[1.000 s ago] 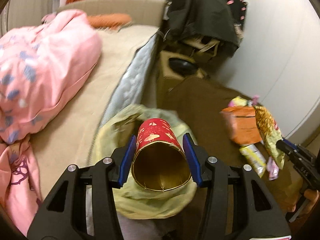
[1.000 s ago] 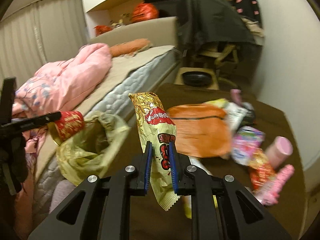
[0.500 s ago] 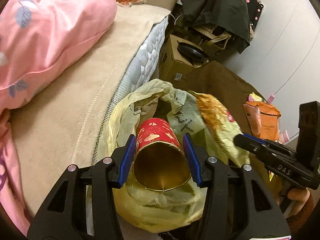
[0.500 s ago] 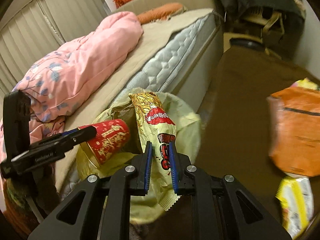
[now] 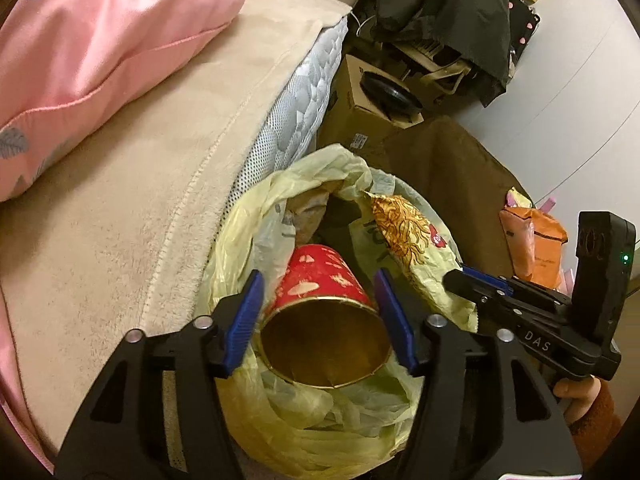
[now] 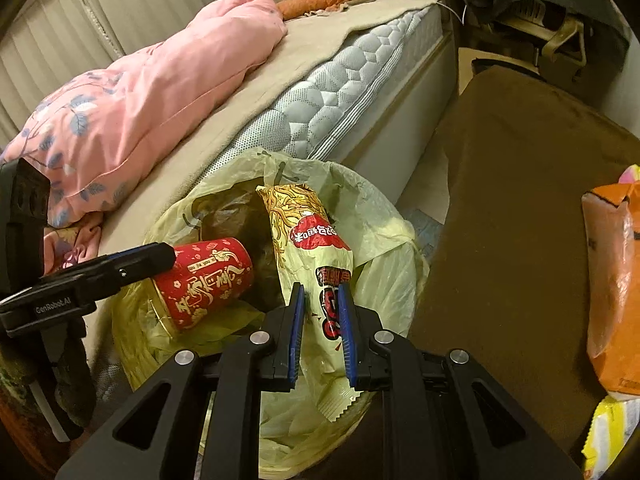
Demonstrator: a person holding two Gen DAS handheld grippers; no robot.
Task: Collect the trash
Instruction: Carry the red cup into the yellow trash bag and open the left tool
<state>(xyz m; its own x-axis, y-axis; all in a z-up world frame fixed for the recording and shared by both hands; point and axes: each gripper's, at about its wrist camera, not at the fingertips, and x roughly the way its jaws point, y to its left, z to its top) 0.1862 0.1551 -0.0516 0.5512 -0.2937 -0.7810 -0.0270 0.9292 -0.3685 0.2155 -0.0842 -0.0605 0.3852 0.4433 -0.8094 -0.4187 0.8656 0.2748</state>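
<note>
A yellow plastic trash bag (image 5: 320, 424) (image 6: 372, 216) stands open beside the bed. My left gripper (image 5: 318, 316) has its jaws parted; the red paper cup (image 5: 320, 280) (image 6: 208, 280) sits between them over the bag's mouth, and I cannot tell if the pads still touch it. My right gripper (image 6: 322, 320) has its jaws slightly apart around a yellow noodle wrapper (image 6: 316, 248) (image 5: 404, 232), which hangs over the bag. The right gripper also shows in the left wrist view (image 5: 480, 284).
The bed (image 6: 340, 92) with a pink quilt (image 5: 100, 40) lies left of the bag. A brown mat (image 6: 520, 208) carries an orange packet (image 6: 612, 280) and other wrappers (image 6: 608, 436). A cardboard box (image 5: 360, 112) and a draped chair (image 5: 444, 20) stand behind.
Both grippers' jaws have opened wider around the cup and the wrapper. Both have moved closer over the bag's mouth, and the cup has tipped down toward it.
</note>
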